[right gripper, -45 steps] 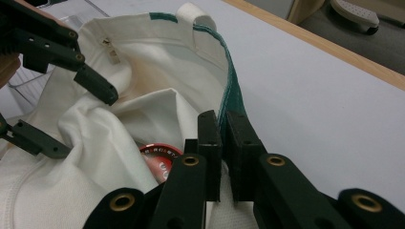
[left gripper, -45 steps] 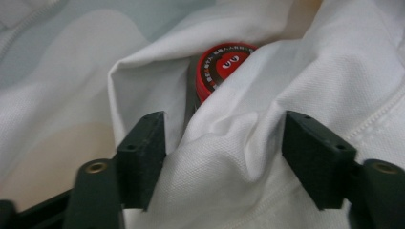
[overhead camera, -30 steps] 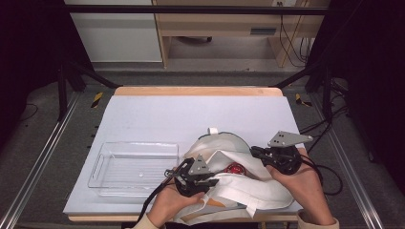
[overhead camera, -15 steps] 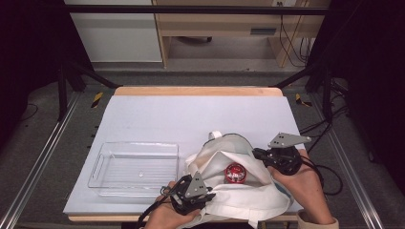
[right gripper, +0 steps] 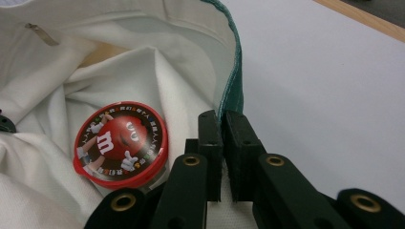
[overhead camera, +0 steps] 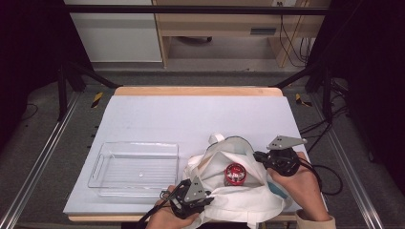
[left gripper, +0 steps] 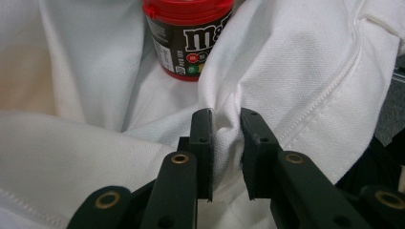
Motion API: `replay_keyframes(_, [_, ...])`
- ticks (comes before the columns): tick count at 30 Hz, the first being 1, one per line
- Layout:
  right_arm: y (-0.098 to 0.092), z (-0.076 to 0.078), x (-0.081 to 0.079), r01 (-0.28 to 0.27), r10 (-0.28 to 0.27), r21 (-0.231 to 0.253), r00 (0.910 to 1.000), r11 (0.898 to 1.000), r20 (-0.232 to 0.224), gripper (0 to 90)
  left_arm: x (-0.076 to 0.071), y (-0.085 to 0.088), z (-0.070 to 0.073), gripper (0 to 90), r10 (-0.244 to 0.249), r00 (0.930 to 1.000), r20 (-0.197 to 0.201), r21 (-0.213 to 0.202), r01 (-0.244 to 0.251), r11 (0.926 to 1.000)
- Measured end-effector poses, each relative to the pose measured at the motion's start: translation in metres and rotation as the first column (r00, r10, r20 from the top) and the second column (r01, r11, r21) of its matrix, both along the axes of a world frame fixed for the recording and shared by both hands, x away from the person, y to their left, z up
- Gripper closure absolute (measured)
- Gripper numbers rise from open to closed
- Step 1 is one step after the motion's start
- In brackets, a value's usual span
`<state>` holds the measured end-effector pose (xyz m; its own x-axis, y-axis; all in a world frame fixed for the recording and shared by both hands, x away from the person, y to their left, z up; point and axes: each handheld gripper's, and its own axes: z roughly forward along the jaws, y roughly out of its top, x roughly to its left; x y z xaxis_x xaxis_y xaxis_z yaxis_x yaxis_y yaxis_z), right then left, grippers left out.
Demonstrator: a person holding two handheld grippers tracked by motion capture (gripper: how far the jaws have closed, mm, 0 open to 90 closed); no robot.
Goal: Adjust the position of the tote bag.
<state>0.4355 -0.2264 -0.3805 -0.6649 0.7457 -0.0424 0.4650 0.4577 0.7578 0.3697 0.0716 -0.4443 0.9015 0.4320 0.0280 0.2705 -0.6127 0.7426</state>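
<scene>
over the last second we have pulled the white bag (overhead camera: 239,200) wider across the near edge of the pale counter (overhead camera: 191,114), so its mouth gapes and the red-lidded candy jar (overhead camera: 235,173) sits exposed inside, likely ready to lift toward the empty clear tray (overhead camera: 136,167) beside it. left tongs (left gripper: 224,138) pinch a bag fold, right tongs (right gripper: 222,143) its green-trimmed rim. dim room, cabinets behind.

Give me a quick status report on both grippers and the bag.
Left gripper pinching white bag fabric. Right gripper shut on bag's green-trimmed rim. Red-lidded candy jar inside open bag. Clear tray left, nothing blocking.
</scene>
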Motion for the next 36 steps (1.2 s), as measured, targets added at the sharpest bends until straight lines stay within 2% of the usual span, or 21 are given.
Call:
replay_keyframes(3, [-0.003, -0.004, 0.001, 0.015, -0.015, -0.001, 0.9999, 1.0, -0.004, 85.8, 0.0, -0.001, 0.0, 76.7, -0.005, 1.0, 0.005, 0.014, 0.005, 0.9999])
replay_keyframes(9, [-0.017, -0.011, 0.006, 0.067, -0.067, -0.002, 0.9978, 0.998, 0.001, 86.2, 0.0, 0.0, -0.001, 76.8, -0.002, 1.0, 0.004, 0.008, 0.002, 1.0])
replay_keyframes(12, [-0.021, -0.014, 0.008, 0.075, -0.075, 0.003, 0.9971, 0.997, -0.001, 86.3, 0.0, 0.0, -0.001, 76.9, -0.004, 1.0, 0.002, 0.006, 0.004, 1.0])
replay_keyframes(16, [-0.031, -0.02, 0.011, 0.122, -0.122, 0.005, 0.9925, 0.992, -0.005, 86.5, 0.001, 0.001, 0.0, 77.0, -0.008, 0.9999, -0.006, -0.005, 0.008, 1.0])
replay_keyframes(22, [-0.039, -0.025, 0.014, 0.161, -0.161, -0.004, 0.987, 0.987, -0.005, 86.6, 0.002, 0.003, 0.001, 78.0, -0.013, 0.9999, -0.003, 0.001, 0.013, 0.9999])
replay_keyframes(23, [-0.041, -0.029, 0.016, 0.176, -0.176, 0.002, 0.9844, 0.984, -0.006, 86.6, 0.001, 0.003, 0.001, 78.2, -0.015, 0.9999, 0.002, 0.013, 0.015, 0.9998])
replay_keyframes(25, [-0.044, -0.033, 0.018, 0.188, -0.188, -0.003, 0.9821, 0.982, -0.003, 86.7, 0.001, 0.003, 0.001, 78.3, -0.015, 0.9999, 0.0, 0.01, 0.015, 0.9998])
replay_keyframes(28, [-0.047, -0.038, 0.021, 0.201, -0.201, 0.013, 0.9796, 0.979, -0.009, 86.7, 0.001, 0.003, 0.001, 78.4, -0.017, 0.9998, -0.006, 0.008, 0.017, 0.9998])
replay_keyframes(29, [-0.049, -0.043, 0.022, 0.209, -0.208, 0.034, 0.9778, 0.977, -0.027, 86.6, 0.001, 0.003, 0.0, 78.5, -0.015, 0.9999, -0.006, 0.015, 0.015, 0.9998])
replay_keyframes(36, [-0.054, -0.051, 0.027, 0.236, -0.235, 0.047, 0.9718, 0.971, -0.024, 86.6, 0.0, 0.003, -0.001, 79.2, -0.029, 0.9995, -0.013, 0.029, 0.029, 0.9991])
